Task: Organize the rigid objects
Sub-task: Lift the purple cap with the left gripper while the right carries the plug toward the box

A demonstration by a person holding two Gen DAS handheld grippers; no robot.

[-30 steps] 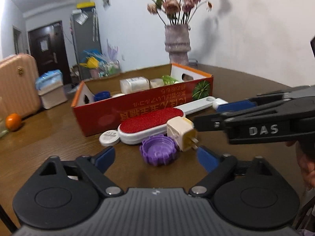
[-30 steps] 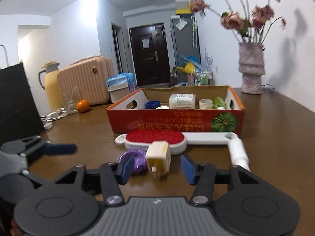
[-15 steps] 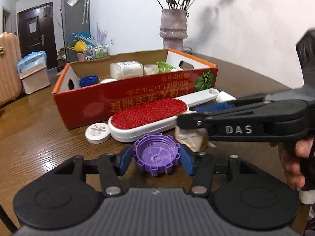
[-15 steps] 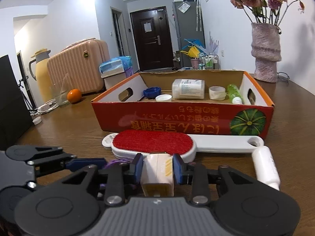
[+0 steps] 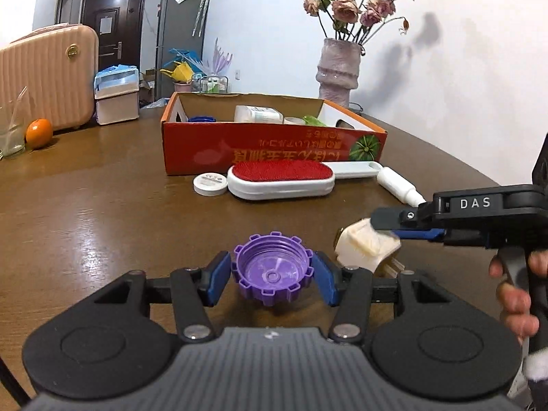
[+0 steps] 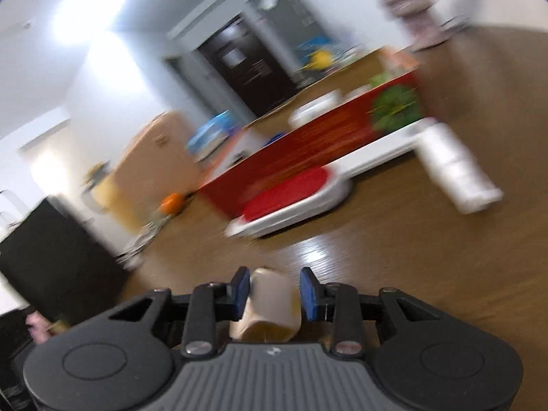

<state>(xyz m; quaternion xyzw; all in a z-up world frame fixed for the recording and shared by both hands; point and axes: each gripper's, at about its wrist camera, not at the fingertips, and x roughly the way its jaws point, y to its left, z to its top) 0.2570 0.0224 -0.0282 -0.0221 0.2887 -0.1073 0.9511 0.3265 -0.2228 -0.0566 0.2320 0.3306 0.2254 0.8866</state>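
Observation:
A purple ridged cap (image 5: 272, 275) sits open side up between the blue pads of my left gripper (image 5: 270, 267), which is shut on it just above the brown table. To its right, my right gripper (image 5: 383, 227) is shut on a cream plug adapter (image 5: 359, 245), tilted with its prongs low. The blurred, rolled right wrist view shows the same adapter (image 6: 270, 304) clamped between the right gripper (image 6: 274, 279) pads. The red cardboard box (image 5: 274, 144) stands beyond, with several small items inside.
A red-faced white lint brush (image 5: 281, 174), a round white lid (image 5: 210, 184) and a white tube (image 5: 397, 185) lie in front of the box. A vase of dried flowers (image 5: 337, 72) stands behind it. An orange (image 5: 38, 133) and a glass (image 5: 10, 137) sit far left.
Both grippers went from open to shut: the left closed on the purple cap, the right on the plug adapter. Both then drew back from the box, and the right one rolled.

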